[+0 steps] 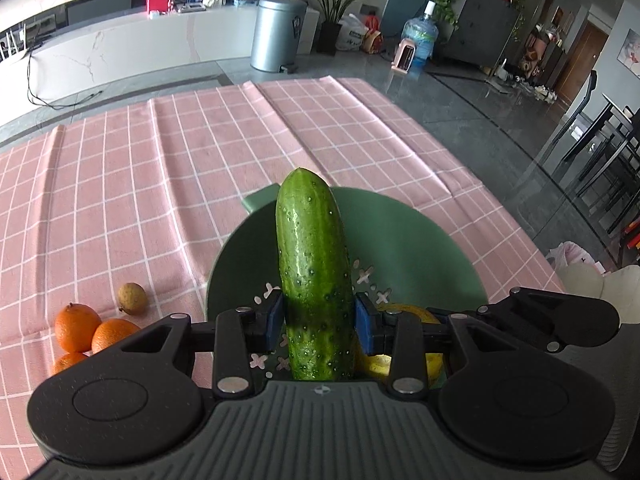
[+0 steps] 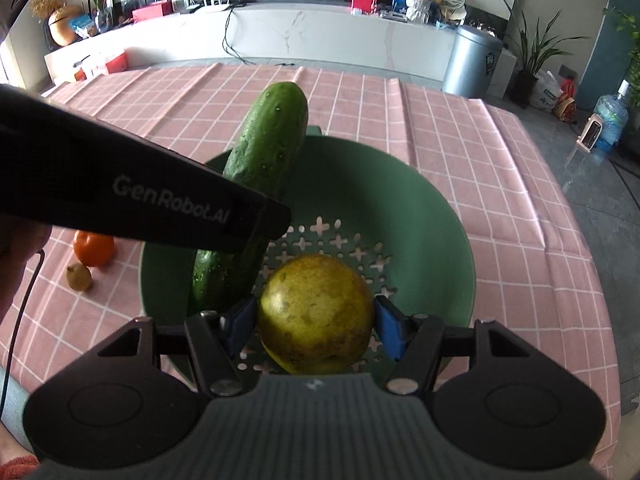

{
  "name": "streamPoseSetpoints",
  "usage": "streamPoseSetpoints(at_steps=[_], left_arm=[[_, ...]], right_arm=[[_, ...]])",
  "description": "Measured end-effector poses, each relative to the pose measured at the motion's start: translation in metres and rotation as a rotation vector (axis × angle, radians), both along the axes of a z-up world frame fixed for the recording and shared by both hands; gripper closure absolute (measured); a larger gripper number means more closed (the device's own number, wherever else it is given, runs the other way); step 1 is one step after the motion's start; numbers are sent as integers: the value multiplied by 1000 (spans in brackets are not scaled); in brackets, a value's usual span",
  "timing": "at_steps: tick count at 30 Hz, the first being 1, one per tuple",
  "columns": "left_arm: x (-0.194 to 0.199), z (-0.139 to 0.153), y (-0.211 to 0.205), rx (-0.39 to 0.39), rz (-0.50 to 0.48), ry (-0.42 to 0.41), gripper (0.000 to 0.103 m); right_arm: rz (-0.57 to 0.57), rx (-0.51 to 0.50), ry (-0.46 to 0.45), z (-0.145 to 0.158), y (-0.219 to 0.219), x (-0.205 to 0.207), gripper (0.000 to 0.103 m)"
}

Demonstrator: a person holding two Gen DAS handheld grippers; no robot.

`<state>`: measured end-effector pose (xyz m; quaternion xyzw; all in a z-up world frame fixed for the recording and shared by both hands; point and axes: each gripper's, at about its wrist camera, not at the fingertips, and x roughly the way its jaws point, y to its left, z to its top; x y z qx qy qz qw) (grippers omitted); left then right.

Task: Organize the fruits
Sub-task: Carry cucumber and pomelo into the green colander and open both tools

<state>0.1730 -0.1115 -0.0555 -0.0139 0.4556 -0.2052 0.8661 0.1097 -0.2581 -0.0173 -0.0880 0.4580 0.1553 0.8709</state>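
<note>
My left hand-held gripper (image 1: 319, 322) clamps cucumber (image 1: 314, 276) between blue pads, over green colander (image 1: 420, 248). My right hand-held gripper (image 2: 316, 322) grips yellow-green pear (image 2: 316, 318) inside same colander. Left on table (image 1: 120, 184): 3 oranges (image 1: 76, 326), small brown fruit (image 1: 132, 299).

Cucumber (image 2: 264, 148) and pear (image 2: 316, 316) crowd colander (image 2: 420, 216), oranges (image 1: 76, 326) left

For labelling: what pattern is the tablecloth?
Pink tablecloth with a white grid check; clearest in the left wrist view.
</note>
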Motion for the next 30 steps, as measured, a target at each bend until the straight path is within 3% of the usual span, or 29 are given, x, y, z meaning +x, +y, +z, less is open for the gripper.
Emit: streamPoseSetpoints(at_steps=[6,12,18,21,23,28,30], left_arm=[[4,-13,-1,17,-2,33,61],[8,-13,0,22,7,45,61],[14,-18,3,24,41,86,59],[9,-11,6,17,41,59,48],[6,-5,7,17,49,45,48],[-11,20,15,5,50,-23,48],[-22,31,21,11,51,-59,43]], right_arm=[[14,-18,32,-8,3,2,43],[-2,24,76,-11,-3,2,43],[0,14,47,-1,0,5,42],[0,-2,32,6,2,1,41],[-7,-8,20,11,3,-3,36],[-46,2,-37,29,1,-19,36],[-75,30,-61,36,-1,-26,36]])
